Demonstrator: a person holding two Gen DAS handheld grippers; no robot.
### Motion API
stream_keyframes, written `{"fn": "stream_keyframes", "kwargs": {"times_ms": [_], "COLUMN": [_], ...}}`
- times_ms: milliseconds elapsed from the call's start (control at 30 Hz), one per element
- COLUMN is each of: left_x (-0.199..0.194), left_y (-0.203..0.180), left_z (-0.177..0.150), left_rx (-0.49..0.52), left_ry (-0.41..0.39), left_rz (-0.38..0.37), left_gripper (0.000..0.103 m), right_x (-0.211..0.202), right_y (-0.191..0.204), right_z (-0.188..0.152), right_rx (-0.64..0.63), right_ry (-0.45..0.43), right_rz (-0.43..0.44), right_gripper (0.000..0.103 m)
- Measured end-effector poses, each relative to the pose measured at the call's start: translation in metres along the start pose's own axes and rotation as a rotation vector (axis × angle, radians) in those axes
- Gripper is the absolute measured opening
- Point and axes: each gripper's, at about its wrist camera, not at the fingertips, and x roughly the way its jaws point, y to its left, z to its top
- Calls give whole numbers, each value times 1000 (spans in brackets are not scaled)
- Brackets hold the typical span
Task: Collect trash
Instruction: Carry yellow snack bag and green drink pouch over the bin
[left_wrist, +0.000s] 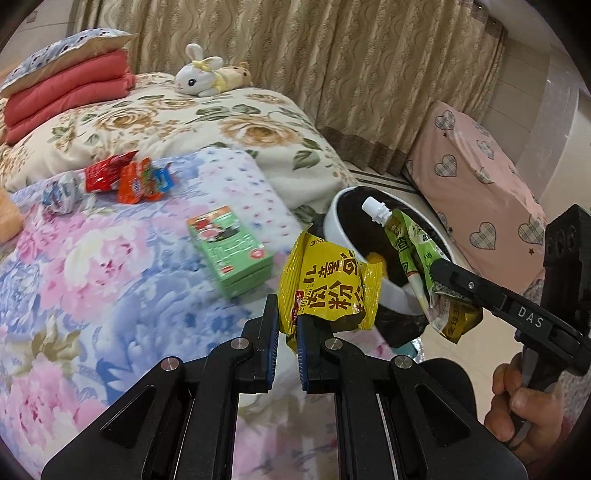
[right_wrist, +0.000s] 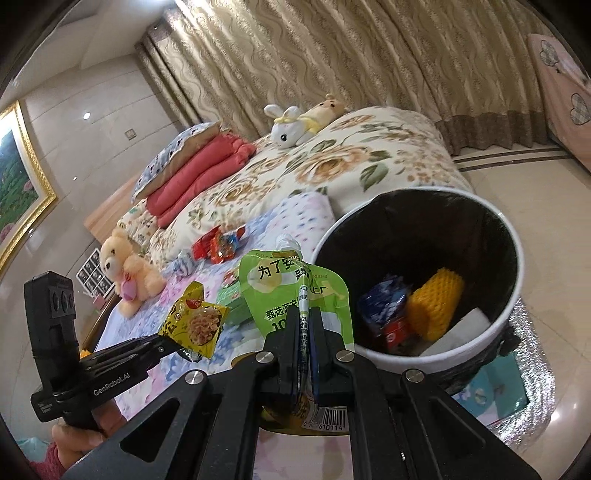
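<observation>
My left gripper (left_wrist: 286, 325) is shut on a yellow snack wrapper (left_wrist: 325, 284), held above the bed edge beside the white trash bin (left_wrist: 340, 221); the wrapper also shows in the right wrist view (right_wrist: 195, 321). My right gripper (right_wrist: 304, 325) is shut on a green spouted pouch (right_wrist: 291, 291), held next to the bin's rim (right_wrist: 406, 194); in the left wrist view the pouch (left_wrist: 410, 243) hangs over the bin. The bin holds a yellow foam net (right_wrist: 437, 302) and blue and red wrappers (right_wrist: 384, 310). On the bed lie a green box (left_wrist: 231, 249) and red and orange wrappers (left_wrist: 125, 177).
A crumpled blue-white wrapper (left_wrist: 61, 194) lies on the floral quilt. Folded red blankets (left_wrist: 62, 92), a plush rabbit (left_wrist: 201, 72) and a teddy bear (right_wrist: 125, 269) sit on the bed. Curtains (left_wrist: 332, 55) hang behind; a pink heart-patterned cover (left_wrist: 476, 177) stands at right.
</observation>
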Motion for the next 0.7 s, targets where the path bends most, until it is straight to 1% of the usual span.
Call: {"fn": "stream_keyframes", "kwargs": {"times_ms": [267,700], "left_x": [10,28], "left_y": [-19,-37], "left_z": [10,26], "left_rx": [28,62], "left_ry": [3,14], "left_rz": [-19,-33], "left_gripper": [8,8], "right_x": [-4,-3], "right_y": [-20,-38], "right_z": [7,19], "right_rx": [28,48], "right_ry": [-9,-21], "right_rz": [-31,-61], "right_gripper": [4,4]}}
